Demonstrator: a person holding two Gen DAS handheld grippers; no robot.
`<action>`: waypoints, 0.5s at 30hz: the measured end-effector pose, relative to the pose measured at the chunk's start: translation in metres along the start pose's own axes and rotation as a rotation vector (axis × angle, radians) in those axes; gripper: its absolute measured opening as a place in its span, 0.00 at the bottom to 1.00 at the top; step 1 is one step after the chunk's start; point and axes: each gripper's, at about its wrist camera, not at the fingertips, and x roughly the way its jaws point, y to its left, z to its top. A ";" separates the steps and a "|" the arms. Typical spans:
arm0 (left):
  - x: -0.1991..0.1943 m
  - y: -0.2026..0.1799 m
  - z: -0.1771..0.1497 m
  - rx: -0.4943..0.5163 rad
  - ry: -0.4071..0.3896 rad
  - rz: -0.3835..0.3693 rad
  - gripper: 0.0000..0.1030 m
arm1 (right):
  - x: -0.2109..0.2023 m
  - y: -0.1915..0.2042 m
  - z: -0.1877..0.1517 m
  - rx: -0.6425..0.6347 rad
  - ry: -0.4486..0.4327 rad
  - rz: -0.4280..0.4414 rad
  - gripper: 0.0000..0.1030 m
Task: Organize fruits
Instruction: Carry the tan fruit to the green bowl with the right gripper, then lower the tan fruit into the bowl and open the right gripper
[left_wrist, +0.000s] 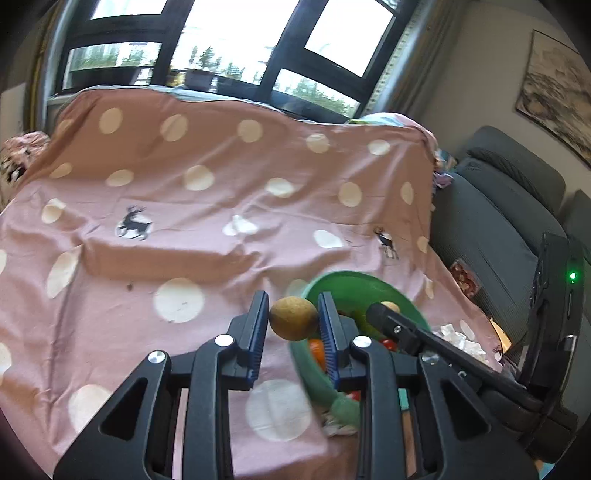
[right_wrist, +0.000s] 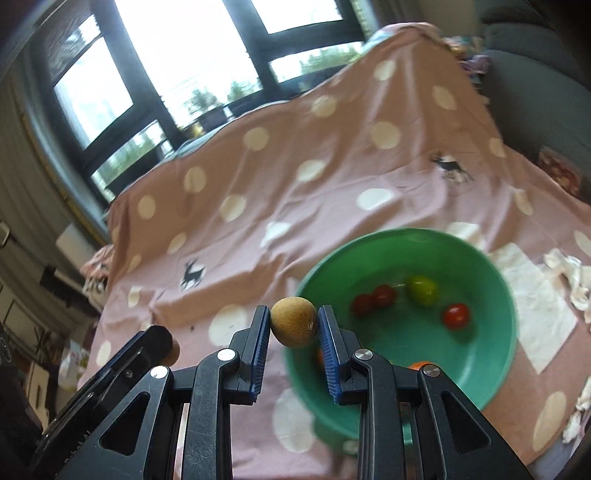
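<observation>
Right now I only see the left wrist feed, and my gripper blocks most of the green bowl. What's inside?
Observer: In the right wrist view the green bowl holds three small red fruits, one green fruit and something orange at the near edge.
Operator: Is the right gripper loaded?
Observer: Yes. The right gripper is shut on a brown fruit, by the bowl's near-left rim.
Operator: Anything to the right of the bowl?
Observer: A flat white napkin lies on the cloth beside it.
</observation>
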 end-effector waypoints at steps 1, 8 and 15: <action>0.007 -0.008 0.000 0.013 0.005 -0.019 0.26 | 0.000 -0.010 0.002 0.021 -0.002 -0.011 0.28; 0.054 -0.040 -0.005 0.079 0.074 -0.074 0.26 | 0.003 -0.060 0.005 0.154 0.018 -0.089 0.28; 0.078 -0.047 -0.012 0.081 0.138 -0.101 0.27 | 0.006 -0.085 0.001 0.225 0.044 -0.104 0.28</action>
